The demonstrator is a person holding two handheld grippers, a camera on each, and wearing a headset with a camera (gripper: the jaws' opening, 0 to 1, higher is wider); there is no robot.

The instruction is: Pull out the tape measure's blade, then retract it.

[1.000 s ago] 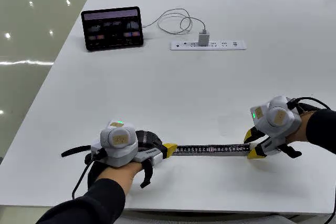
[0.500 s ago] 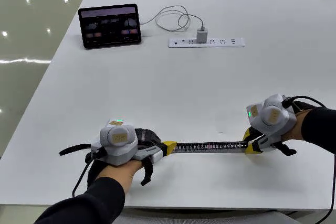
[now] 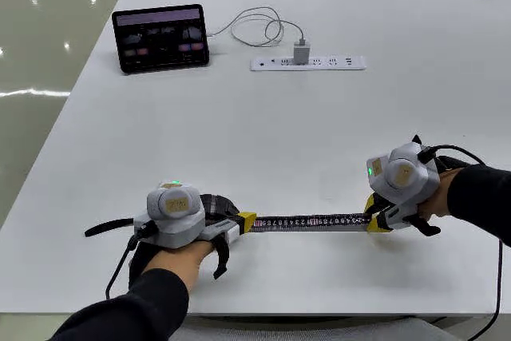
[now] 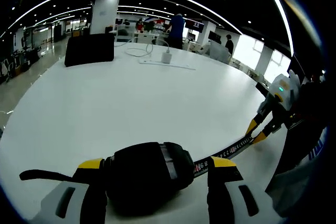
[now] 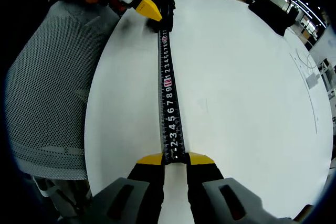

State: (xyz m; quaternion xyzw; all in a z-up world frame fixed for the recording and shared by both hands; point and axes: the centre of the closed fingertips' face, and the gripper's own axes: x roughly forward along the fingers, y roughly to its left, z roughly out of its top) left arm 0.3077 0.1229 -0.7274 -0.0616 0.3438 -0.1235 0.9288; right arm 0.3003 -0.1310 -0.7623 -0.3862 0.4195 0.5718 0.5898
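Clamps tape measure case [image 4: 144, 174] in left gripper [image 4: 157, 165], pinches tip of drawn-out blade [image 5: 167, 93] in right gripper [image 5: 176, 159], along tabletop [image 3: 279, 133].

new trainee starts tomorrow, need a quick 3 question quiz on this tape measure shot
1. True or false: the blade is fully wound back into the tape measure case.
2. What is the left tool shut on? A a screwdriver, B the tape measure case, C a cup.
3. Fill in: the blade's free end is pinched by the ___ tool.

Key: 1 false, it lies stretched out along the table; 2 B; 3 the right tool.
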